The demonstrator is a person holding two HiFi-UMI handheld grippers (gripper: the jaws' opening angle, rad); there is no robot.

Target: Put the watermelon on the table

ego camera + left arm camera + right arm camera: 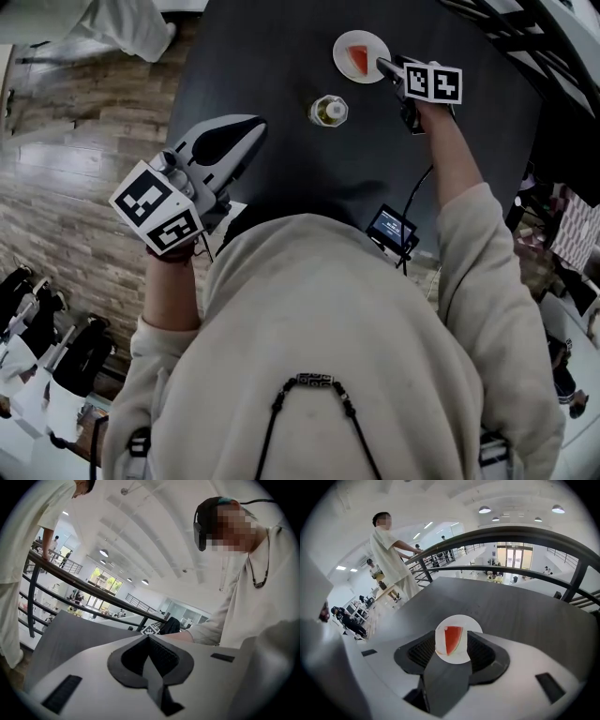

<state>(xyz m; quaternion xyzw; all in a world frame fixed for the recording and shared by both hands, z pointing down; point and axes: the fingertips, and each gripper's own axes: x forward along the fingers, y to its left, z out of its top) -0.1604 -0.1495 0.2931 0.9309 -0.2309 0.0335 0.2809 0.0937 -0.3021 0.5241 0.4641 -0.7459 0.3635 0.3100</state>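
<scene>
A red watermelon wedge (358, 58) lies on a small white plate (345, 45) at the far side of the dark table (281, 66). My right gripper (382, 66) hovers just to the plate's right, pointing steeply down, its jaws open and holding nothing. In the right gripper view the watermelon (452, 639) on the plate (461, 623) shows through the gap of the right gripper (453, 645), lower down and apart from the pads. My left gripper (239, 131) hangs over the table's near left part, shut and empty; the left gripper (149, 638) points about level across the table.
A small bottle with a round cap (329, 111) stands on the table near the plate. A small device with a screen (392, 227) sits at the table's near edge. Wooden floor (84, 141) lies left. A black railing (525, 536) runs behind the table, where a person in white (391, 557) stands.
</scene>
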